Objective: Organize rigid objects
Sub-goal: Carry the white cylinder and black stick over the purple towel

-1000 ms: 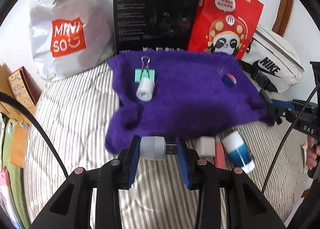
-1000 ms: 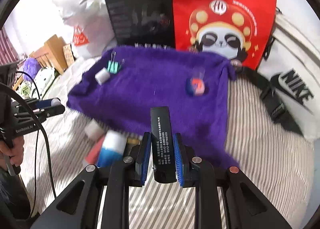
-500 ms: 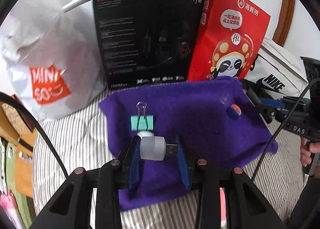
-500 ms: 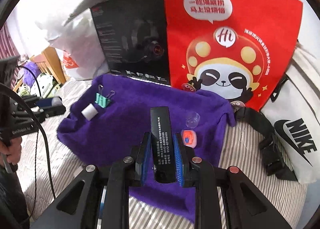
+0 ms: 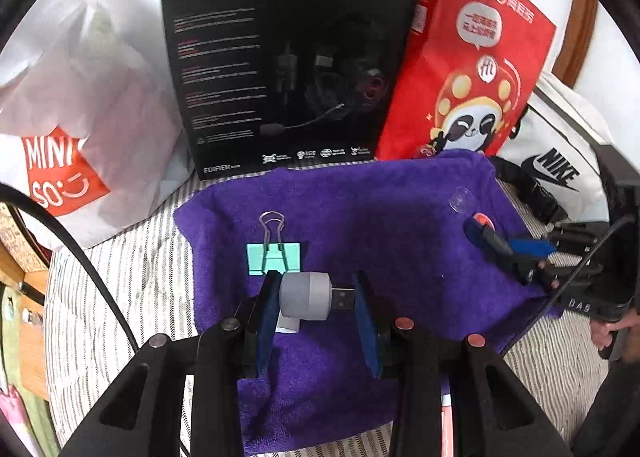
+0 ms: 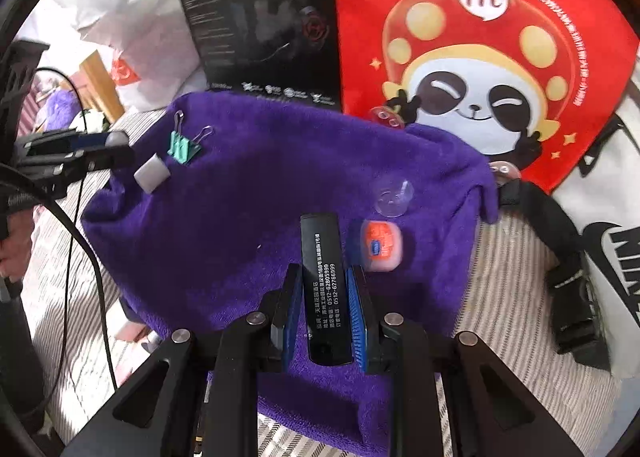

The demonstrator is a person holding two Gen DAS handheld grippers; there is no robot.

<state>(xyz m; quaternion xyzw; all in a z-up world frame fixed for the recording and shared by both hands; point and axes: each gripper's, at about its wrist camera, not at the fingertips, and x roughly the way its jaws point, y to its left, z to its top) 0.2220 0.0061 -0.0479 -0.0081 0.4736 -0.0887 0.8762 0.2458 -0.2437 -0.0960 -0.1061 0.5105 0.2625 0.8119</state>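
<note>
A purple towel (image 5: 380,217) (image 6: 248,217) lies on the striped bed. My left gripper (image 5: 316,297) is shut on a grey USB adapter (image 5: 306,296), held crosswise just above the towel, right behind a teal binder clip (image 5: 273,255). A white block (image 5: 289,324) is mostly hidden under the adapter; it shows beside the clip (image 6: 183,146) in the right wrist view (image 6: 151,173). My right gripper (image 6: 325,289) is shut on a black lighter-like bar (image 6: 323,281) over the towel's right part, next to an orange-blue round tin (image 6: 380,243) and a clear suction cup (image 6: 392,197).
A black headset box (image 5: 288,57), a red panda bag (image 5: 472,69), a white Miniso bag (image 5: 64,105) and a white Nike bag (image 5: 560,161) stand around the back. A black strap with buckle (image 6: 568,277) lies right of the towel. Pink item at the towel's front edge (image 5: 447,417).
Both grippers have moved forward over the purple towel with their objects still held. The left one now sits right behind the binder clip; the right one is close to the orange tin.
</note>
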